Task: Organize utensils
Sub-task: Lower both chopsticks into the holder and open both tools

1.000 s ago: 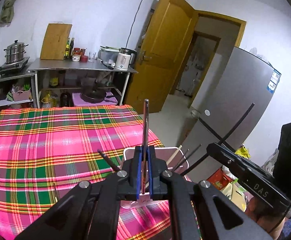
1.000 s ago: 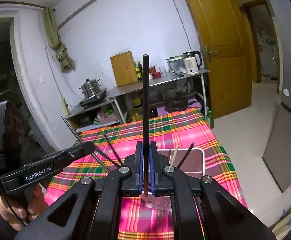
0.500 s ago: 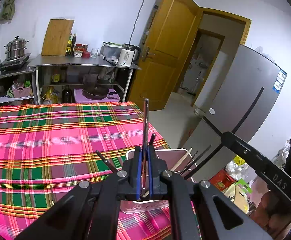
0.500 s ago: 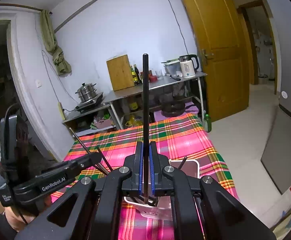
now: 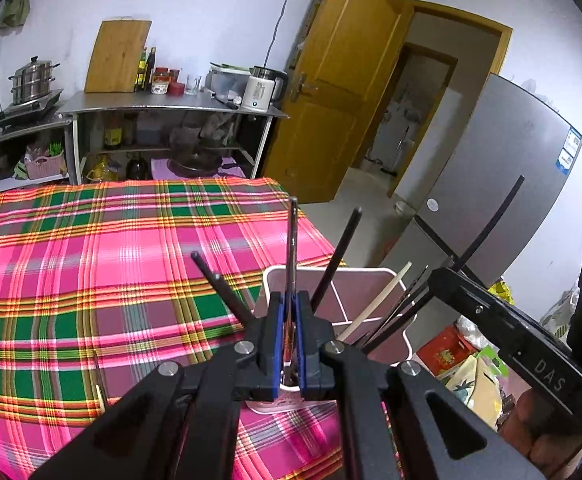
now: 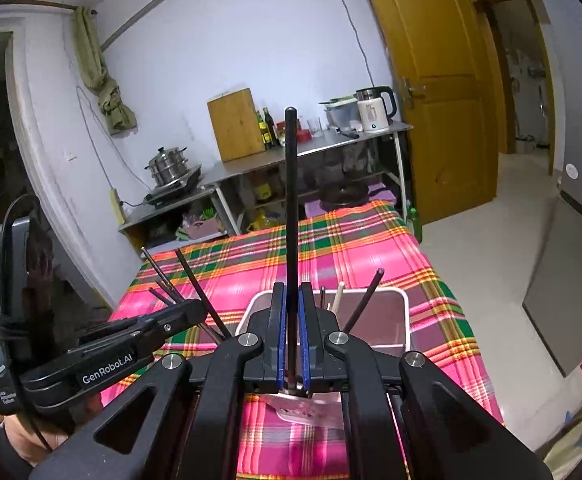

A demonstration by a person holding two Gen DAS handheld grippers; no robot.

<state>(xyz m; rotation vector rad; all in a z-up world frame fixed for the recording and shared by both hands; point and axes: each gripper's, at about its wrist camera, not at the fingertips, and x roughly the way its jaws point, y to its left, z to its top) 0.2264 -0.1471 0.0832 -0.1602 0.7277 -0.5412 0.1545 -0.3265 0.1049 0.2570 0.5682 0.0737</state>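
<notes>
though small, "genrobot.ai" on left gripper [image 6: 179, 316]

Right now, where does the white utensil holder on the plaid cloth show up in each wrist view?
Left wrist: white utensil holder sits lower centre-right, just beyond the left claw.
Right wrist: it sits lower centre, behind the right claw.
Shared landmark: white kettle on the steel shelf.

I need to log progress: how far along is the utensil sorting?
Done: several chopsticks stand in the white holder. In hand: the left tongs pinch a metal stick and the right tongs a black chopstick, both above the holder. Left: dropping them in.
</notes>
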